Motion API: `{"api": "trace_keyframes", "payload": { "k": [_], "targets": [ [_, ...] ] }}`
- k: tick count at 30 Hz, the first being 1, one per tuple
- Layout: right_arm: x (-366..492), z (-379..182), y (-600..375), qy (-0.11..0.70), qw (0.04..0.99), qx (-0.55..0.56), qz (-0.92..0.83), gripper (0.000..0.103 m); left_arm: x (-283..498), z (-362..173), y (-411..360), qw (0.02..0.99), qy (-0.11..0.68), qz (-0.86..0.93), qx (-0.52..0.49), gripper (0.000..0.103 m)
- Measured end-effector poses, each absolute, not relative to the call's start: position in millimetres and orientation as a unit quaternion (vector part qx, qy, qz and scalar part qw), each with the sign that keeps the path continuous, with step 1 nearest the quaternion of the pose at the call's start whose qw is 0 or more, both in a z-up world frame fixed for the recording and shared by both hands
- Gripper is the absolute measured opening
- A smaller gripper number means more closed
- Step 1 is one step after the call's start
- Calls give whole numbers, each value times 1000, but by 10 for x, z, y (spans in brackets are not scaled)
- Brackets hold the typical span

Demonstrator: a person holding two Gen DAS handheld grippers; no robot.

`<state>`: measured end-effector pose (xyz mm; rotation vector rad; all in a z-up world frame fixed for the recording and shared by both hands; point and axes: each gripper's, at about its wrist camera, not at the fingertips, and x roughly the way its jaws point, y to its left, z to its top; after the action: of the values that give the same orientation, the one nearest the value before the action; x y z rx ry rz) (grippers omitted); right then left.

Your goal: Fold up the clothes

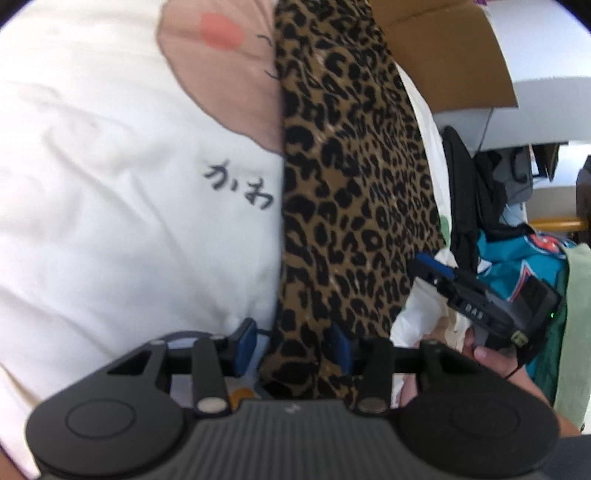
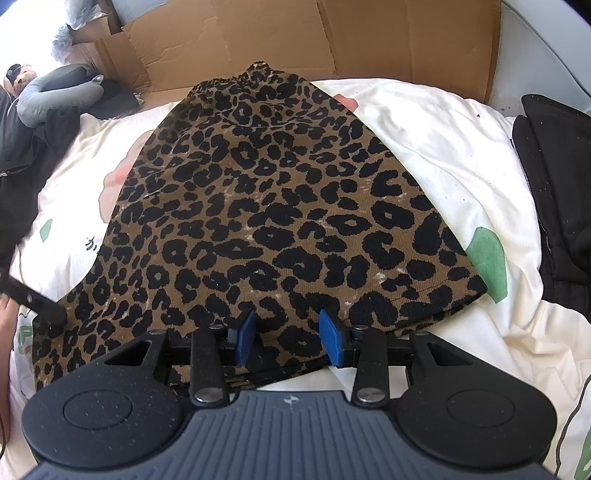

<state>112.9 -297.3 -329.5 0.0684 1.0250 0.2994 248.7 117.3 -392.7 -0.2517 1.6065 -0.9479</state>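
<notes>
The leopard-print garment [image 2: 266, 206] lies spread on a white printed sheet [image 2: 424, 147], a cardboard box [image 2: 332, 40] behind it and dark clothing [image 2: 554, 184] heaped alongside. The right gripper [image 2: 286, 341] has its blue pads clamped on the near hem. The left gripper [image 1: 293, 345] straddles the fabric's edge (whether pinched or loose cannot be told).

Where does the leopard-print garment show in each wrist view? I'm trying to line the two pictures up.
Left wrist view: the leopard-print garment runs as a tall strip from top centre down between the claw's blue pads.
Right wrist view: the leopard-print garment spreads flat across the centre, its near hem between the blue pads.
Shared landmark: the brown cardboard beyond the garment's far end.
</notes>
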Motion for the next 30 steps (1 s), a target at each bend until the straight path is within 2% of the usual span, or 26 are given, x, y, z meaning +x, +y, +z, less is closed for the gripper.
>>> {"api": "trace_keyframes", "payload": {
  "k": [3,7,14,21,30],
  "targets": [
    [1136,-3299,-2986,489,860,35,143,45,2522,-3921,1239,588,692,-407,-100,47],
    [1132,-3296,-2998,488,860,34,143,45,2548,-3882,1326,586,697,-407,-79,40],
    [1131,-3295,-3012,489,860,33,141,45,2604,-3611,1377,595,679,-430,11,41],
    [1139,-3294,-2997,490,860,30,139,45,2425,-3684,1178,581,669,-457,76,41],
    [1146,-3291,-2985,491,860,25,139,45,2481,-3737,1190,595,670,-443,-8,43]
  ]
}}
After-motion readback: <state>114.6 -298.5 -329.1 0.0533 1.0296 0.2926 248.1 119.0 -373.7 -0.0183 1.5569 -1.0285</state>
